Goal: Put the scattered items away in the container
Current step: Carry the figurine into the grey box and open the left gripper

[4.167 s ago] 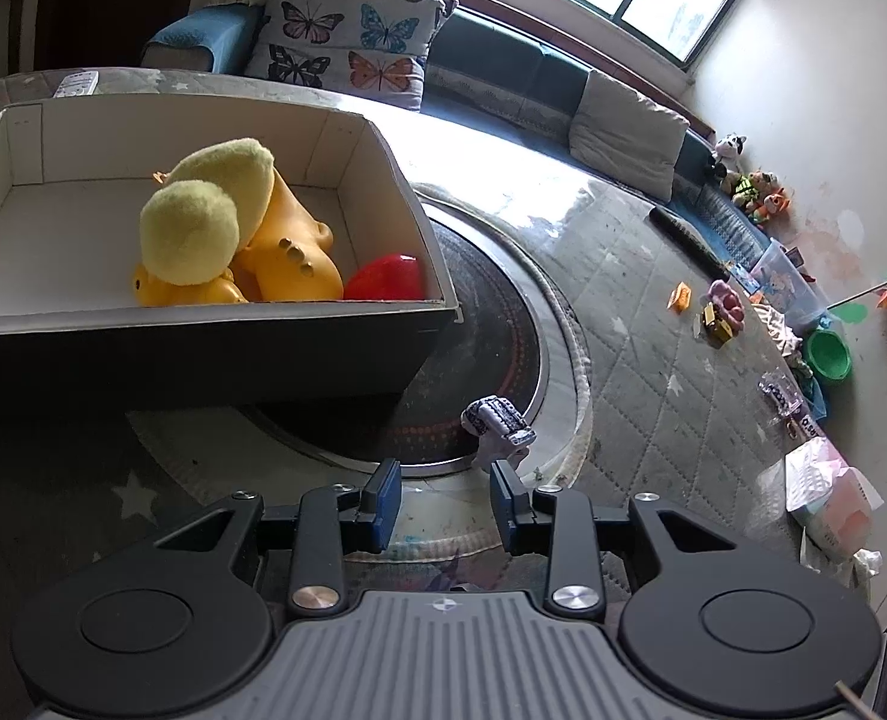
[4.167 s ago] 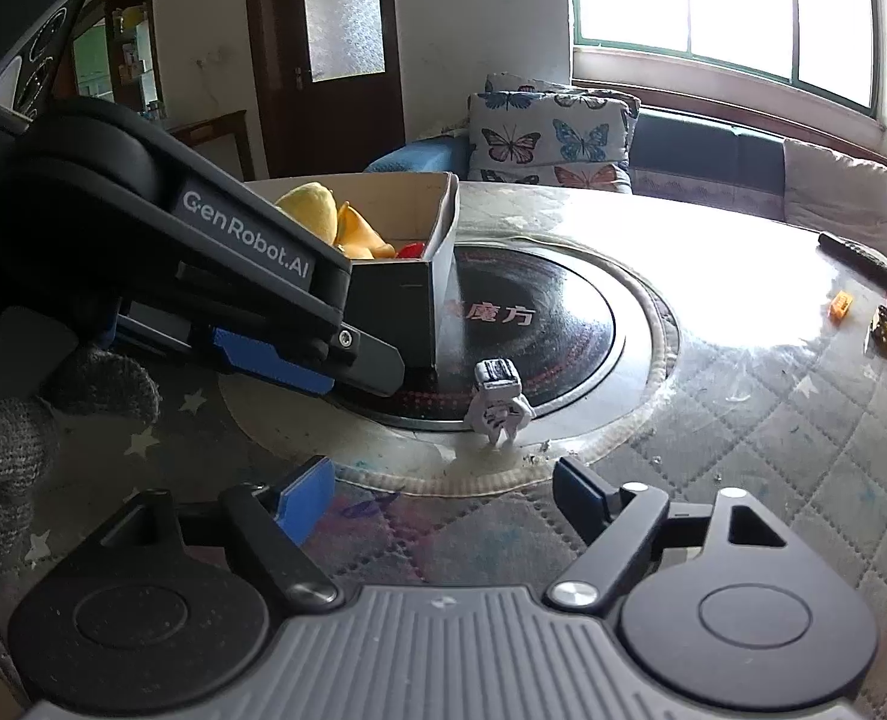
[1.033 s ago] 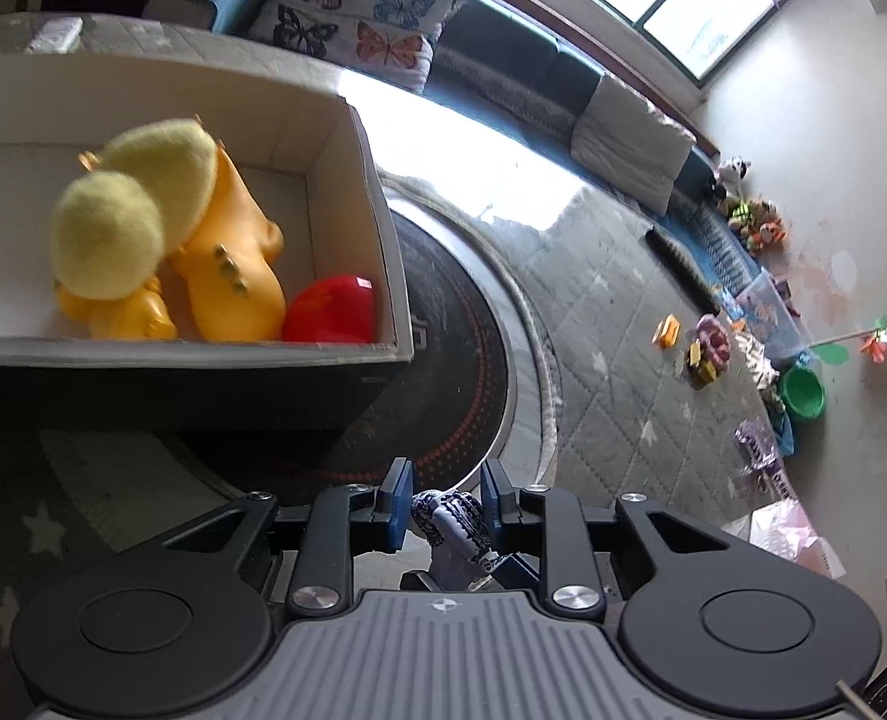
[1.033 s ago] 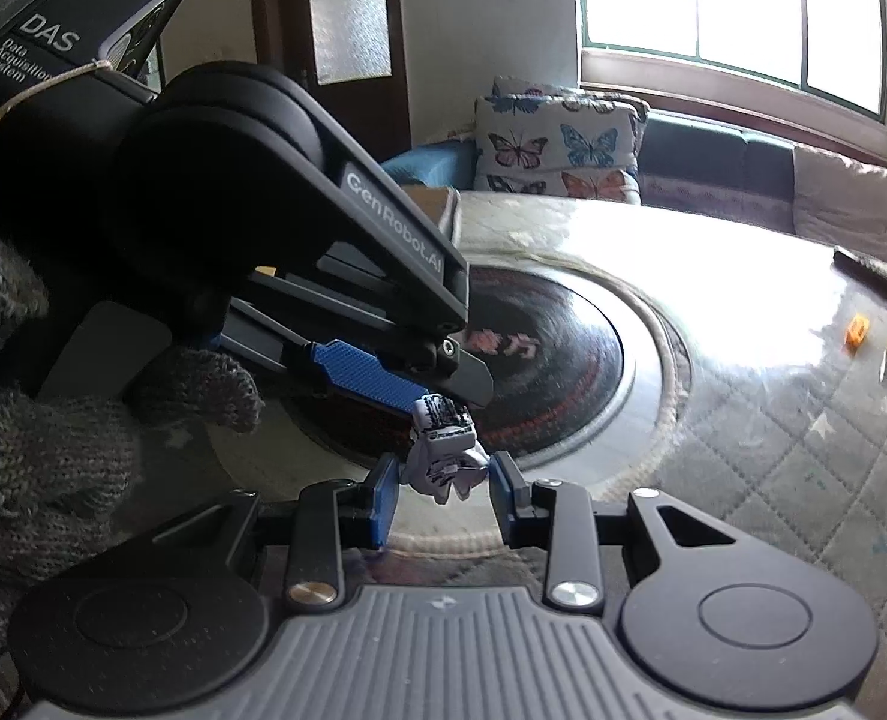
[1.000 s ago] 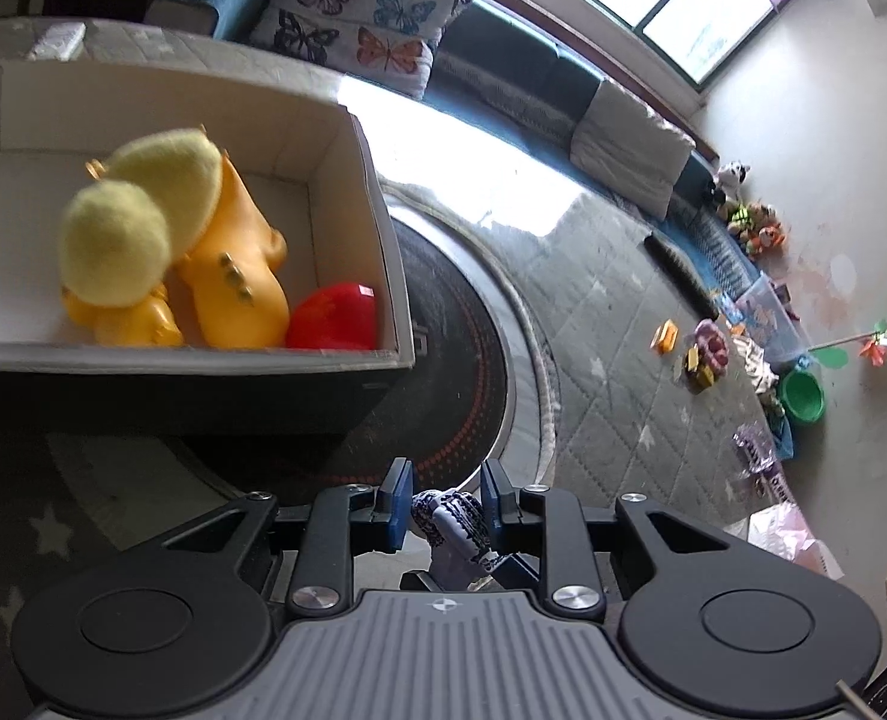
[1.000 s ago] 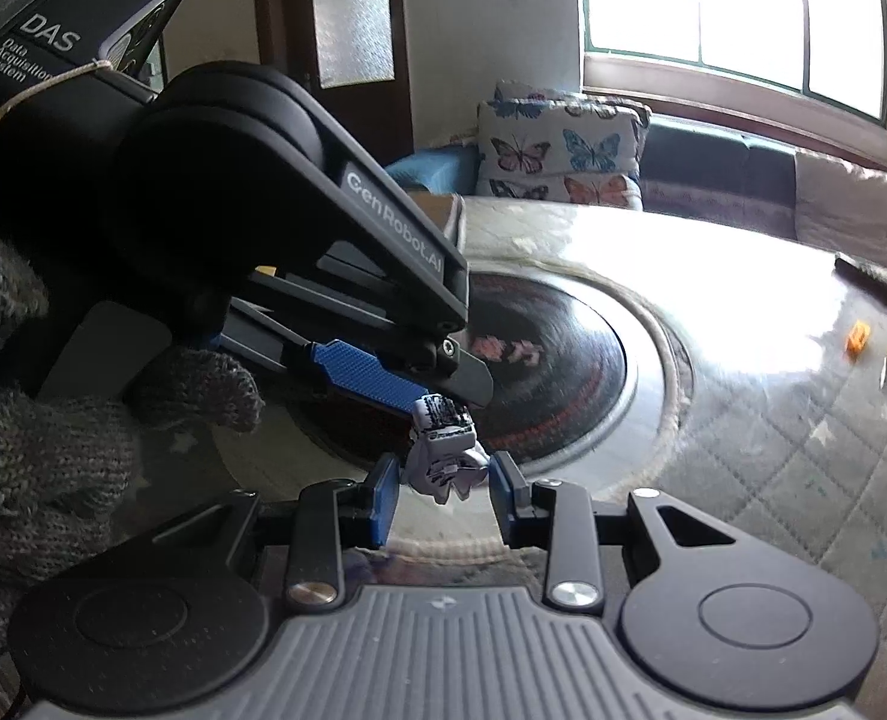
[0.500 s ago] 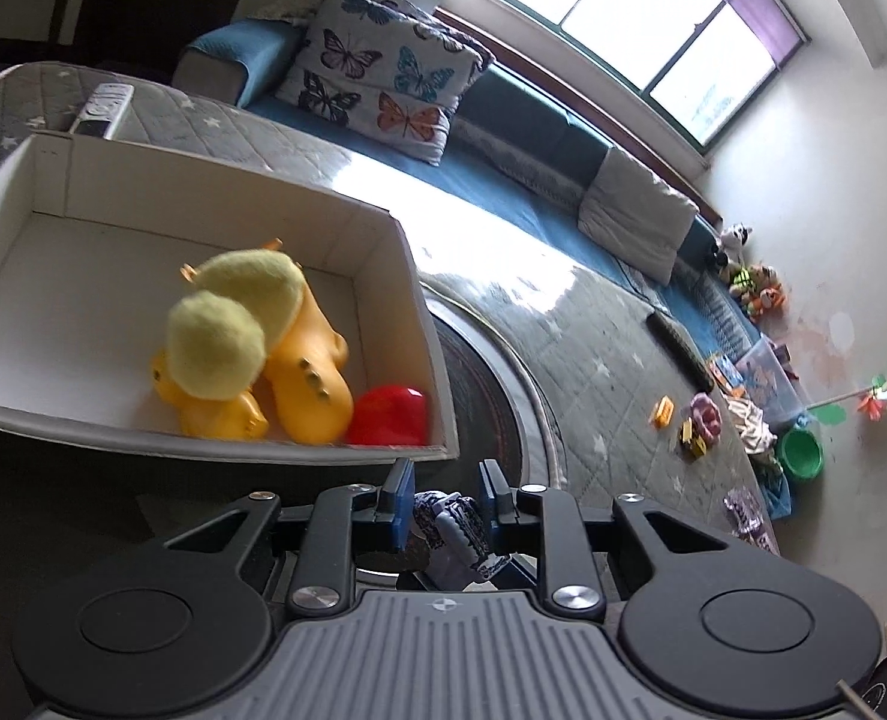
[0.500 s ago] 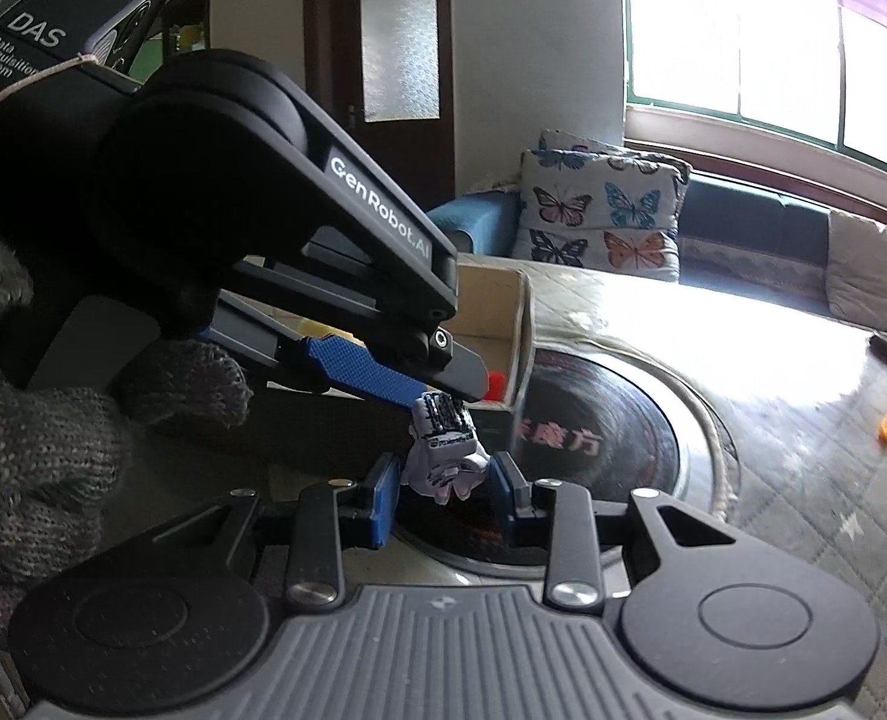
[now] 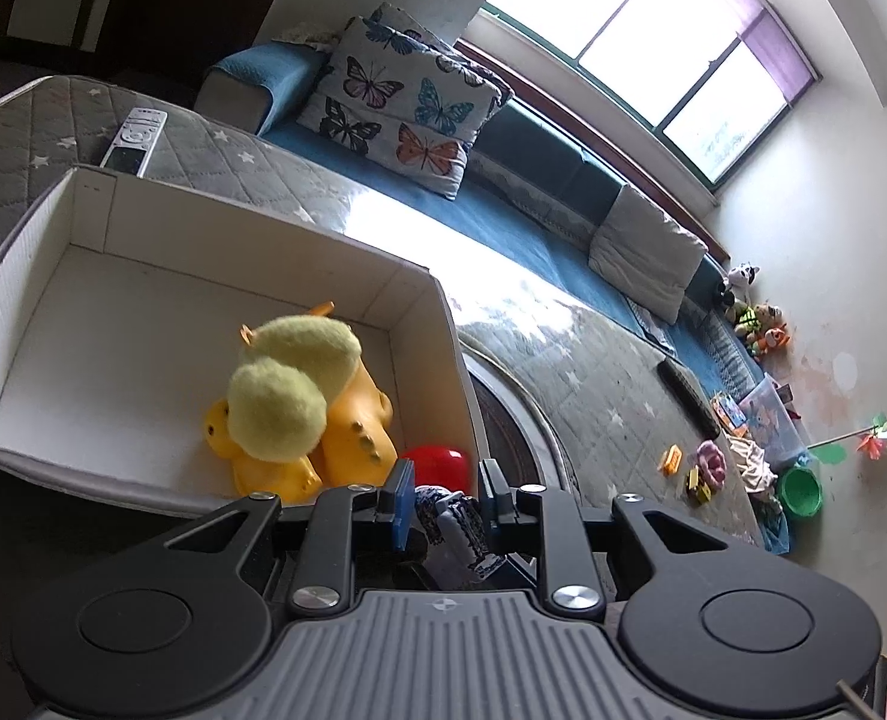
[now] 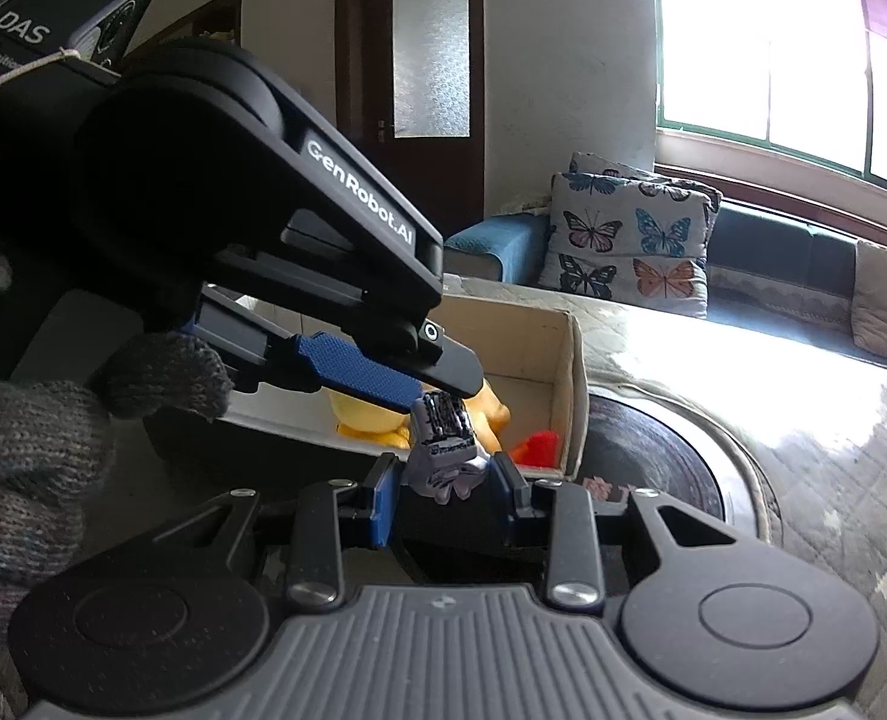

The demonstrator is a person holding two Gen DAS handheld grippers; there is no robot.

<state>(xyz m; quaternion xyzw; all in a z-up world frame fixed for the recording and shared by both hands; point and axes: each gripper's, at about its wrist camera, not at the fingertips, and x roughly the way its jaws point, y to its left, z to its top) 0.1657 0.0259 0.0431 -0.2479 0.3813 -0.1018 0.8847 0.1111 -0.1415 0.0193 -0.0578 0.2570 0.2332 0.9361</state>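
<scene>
Between both grippers' pads, clamped: small silver-grey robot figure (image 10: pixel 443 450) w/ black markings, tilted, near box (image 10: pixel 569 396).

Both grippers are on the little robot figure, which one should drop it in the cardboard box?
Left gripper: its jaws have just been closing on the robot figure, and it reaches over the cardboard box's near wall; the right gripper sits further back.

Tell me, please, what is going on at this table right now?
A person in knit gloves is tidying toys into a cardboard box. Both tools are shut on one small silver robot figure: the left tool from one side, the right tool from below. The figure hangs at the box's near edge, not yet inside. A yellow plush and a red toy already lie in the box.
</scene>
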